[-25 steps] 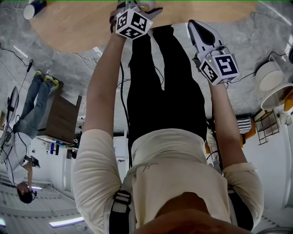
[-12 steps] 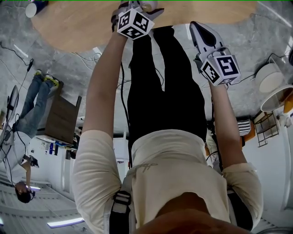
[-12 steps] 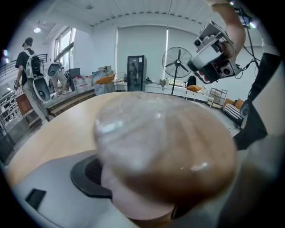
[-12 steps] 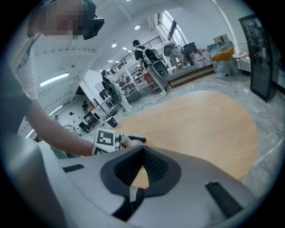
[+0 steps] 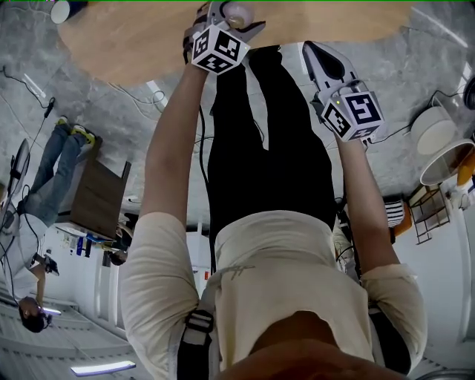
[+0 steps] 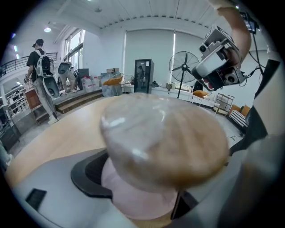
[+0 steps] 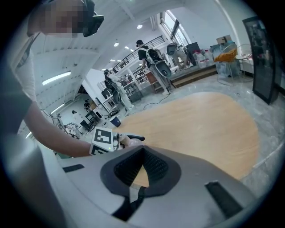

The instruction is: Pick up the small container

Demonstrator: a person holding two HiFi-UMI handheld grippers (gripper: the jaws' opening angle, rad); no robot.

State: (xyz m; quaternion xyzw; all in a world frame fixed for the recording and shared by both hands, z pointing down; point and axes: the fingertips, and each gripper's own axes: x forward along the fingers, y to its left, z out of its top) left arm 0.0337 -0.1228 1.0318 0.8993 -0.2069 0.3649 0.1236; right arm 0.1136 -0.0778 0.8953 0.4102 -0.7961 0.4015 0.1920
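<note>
The small container [image 6: 164,142] is a pink tub with a clear lid, and it fills the left gripper view. My left gripper [image 6: 147,178] is shut on it; its jaws have just been closing round the tub. In the head view the container [image 5: 237,10] shows at the top edge, in the left gripper [image 5: 236,16], over the wooden table [image 5: 133,37]. My right gripper [image 5: 318,50] hangs beside the table's near edge with its tips together and nothing in them. From the right gripper view [image 7: 138,178] the left gripper [image 7: 129,140] and its marker cube appear over the table [image 7: 200,129].
A blue-and-white cup [image 5: 61,9] stands at the table's far left end. A person [image 5: 59,163] stands on the marble floor to the left, next to a brown box [image 5: 100,197]. White round stools [image 5: 438,126] and a wire rack are at the right. A fan [image 6: 185,67] stands beyond the table.
My left gripper, with the container in it, has shifted a little toward the person's body. The right gripper has hardly moved.
</note>
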